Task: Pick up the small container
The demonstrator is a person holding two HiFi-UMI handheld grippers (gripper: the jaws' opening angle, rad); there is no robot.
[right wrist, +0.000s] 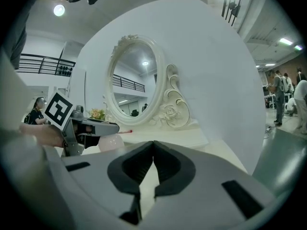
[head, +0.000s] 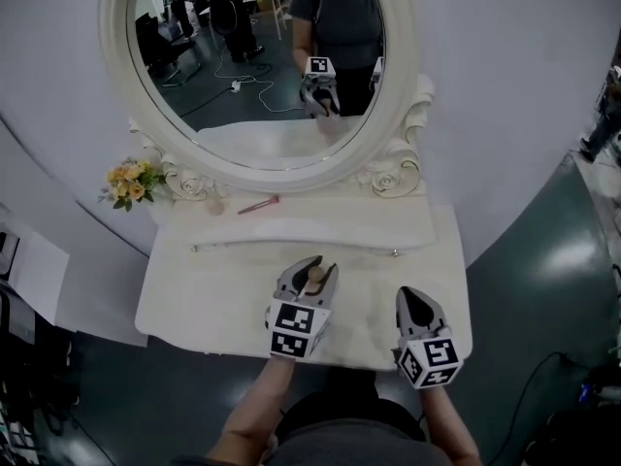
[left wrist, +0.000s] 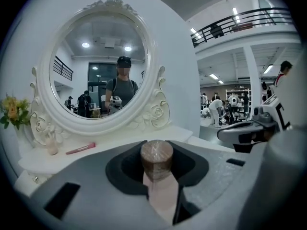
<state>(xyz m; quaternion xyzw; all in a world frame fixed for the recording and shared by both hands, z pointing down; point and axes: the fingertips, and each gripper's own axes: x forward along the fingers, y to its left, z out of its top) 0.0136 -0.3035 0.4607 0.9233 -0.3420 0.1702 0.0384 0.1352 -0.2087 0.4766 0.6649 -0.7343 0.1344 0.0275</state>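
Observation:
The small container (head: 315,273), a pale pink pot with a round brown lid (left wrist: 156,155), is held off the white vanity table (head: 209,299) between the jaws of my left gripper (head: 312,278), which is shut on it. In the right gripper view its pink body (right wrist: 111,142) shows below the left gripper (right wrist: 81,127). My right gripper (head: 417,306) hovers over the table's front right part, its jaws shut with nothing between them (right wrist: 153,145). It also shows at the right edge of the left gripper view (left wrist: 244,131).
An oval white mirror (head: 116,85) stands at the back on a raised shelf (head: 320,216). On that shelf are yellow flowers (head: 129,183), a small pale bottle (head: 215,206) and a pink stick (head: 258,205). The table's front edge lies right under both grippers.

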